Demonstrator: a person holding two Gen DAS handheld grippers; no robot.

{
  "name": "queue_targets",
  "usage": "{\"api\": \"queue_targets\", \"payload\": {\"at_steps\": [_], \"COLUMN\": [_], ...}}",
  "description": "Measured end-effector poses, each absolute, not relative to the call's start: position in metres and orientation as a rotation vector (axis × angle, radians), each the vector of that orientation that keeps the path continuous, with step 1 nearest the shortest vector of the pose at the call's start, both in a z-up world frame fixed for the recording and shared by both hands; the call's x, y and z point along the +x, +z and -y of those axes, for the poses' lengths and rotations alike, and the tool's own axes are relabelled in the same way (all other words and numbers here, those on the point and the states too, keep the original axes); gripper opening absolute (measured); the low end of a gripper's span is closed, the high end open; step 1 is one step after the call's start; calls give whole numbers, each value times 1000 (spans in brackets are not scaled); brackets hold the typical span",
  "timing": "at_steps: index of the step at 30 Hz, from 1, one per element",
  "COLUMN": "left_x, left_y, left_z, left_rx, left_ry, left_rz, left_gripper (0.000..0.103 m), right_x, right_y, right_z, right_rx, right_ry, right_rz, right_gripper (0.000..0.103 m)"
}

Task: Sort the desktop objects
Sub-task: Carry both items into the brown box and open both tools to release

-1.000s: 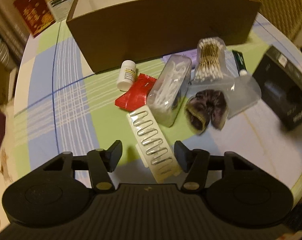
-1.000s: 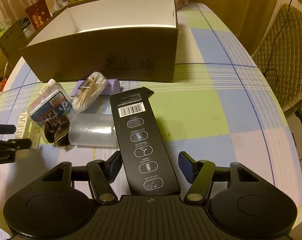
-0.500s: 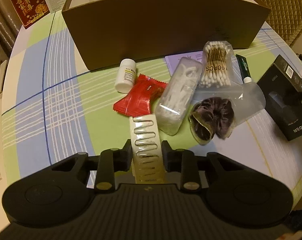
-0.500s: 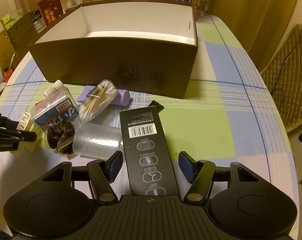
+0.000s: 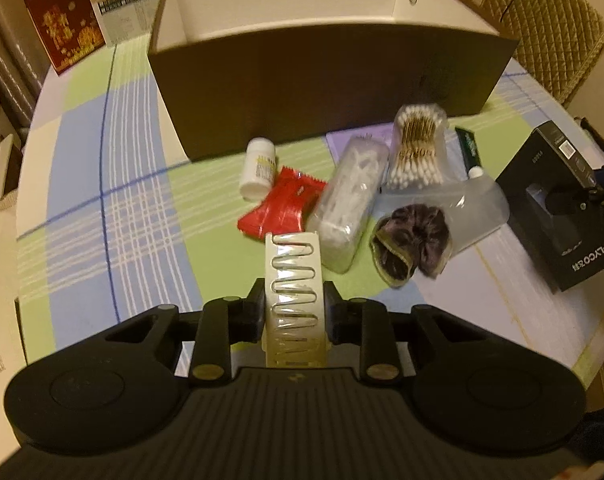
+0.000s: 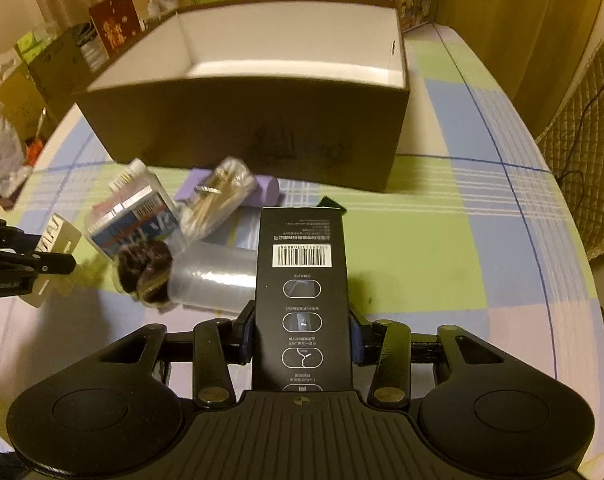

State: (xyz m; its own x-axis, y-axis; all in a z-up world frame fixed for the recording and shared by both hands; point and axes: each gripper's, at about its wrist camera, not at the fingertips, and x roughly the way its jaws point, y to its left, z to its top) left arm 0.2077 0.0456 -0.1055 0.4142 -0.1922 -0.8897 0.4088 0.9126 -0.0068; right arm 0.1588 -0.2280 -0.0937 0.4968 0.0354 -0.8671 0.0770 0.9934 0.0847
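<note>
Here, left gripper [image 5: 293, 312] clamped on a card of hair clips [image 5: 294, 292], jaws pressed against both long edges, card pointing forward toward the brown box [image 5: 326, 92]. Right gripper [image 6: 299, 338] likewise closed, jaws squeezing both sides of a tall black carton [image 6: 302, 296], barcode face up, far end reaching toward the same box [image 6: 245, 128]. On the checked tablecloth [image 5: 113, 200] ahead of the left gripper, lying close together: white pill bottle [image 5: 257, 168], red sachet [image 5: 281, 208] touching it, clear case of floss picks [image 5: 348, 196] just beside, bag of cotton swabs [image 5: 418, 148] near the box wall, dark scrunchie [image 5: 410, 244] against a clear plastic cup [image 5: 462, 208] lying on its side. Green tube [image 5: 468, 148] beside the swabs. Purple packet [image 6: 261, 192] under the swabs, close to the box. Box open at the top, white inside, nothing visible in the part shown.
</note>
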Motion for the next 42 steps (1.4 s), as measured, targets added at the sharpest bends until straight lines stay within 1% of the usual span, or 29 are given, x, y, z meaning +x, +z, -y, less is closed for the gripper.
{"api": "queue_targets", "payload": {"at_steps": [13, 20, 26, 34, 42], "left_x": [224, 252, 300, 372, 440], "left_y": [-55, -29, -12, -5, -36], "left_z": [-40, -29, -18, -6, 11], "left_rx": [231, 231, 206, 166, 198], "left_ry": [-415, -448, -452, -428, -386], "left_rz": [-963, -894, -870, -887, -958], "left_gripper": [24, 24, 24, 24, 24], "right_x": [172, 211, 260, 328, 387], "right_y": [-38, -4, 15, 16, -14], "right_z": [238, 243, 249, 266, 286], "right_rx": [188, 176, 172, 193, 188], "right_ry": [16, 43, 30, -23, -123], "right_rz": [-953, -862, -811, -817, -890], "right_gripper": [40, 40, 40, 40, 40]}}
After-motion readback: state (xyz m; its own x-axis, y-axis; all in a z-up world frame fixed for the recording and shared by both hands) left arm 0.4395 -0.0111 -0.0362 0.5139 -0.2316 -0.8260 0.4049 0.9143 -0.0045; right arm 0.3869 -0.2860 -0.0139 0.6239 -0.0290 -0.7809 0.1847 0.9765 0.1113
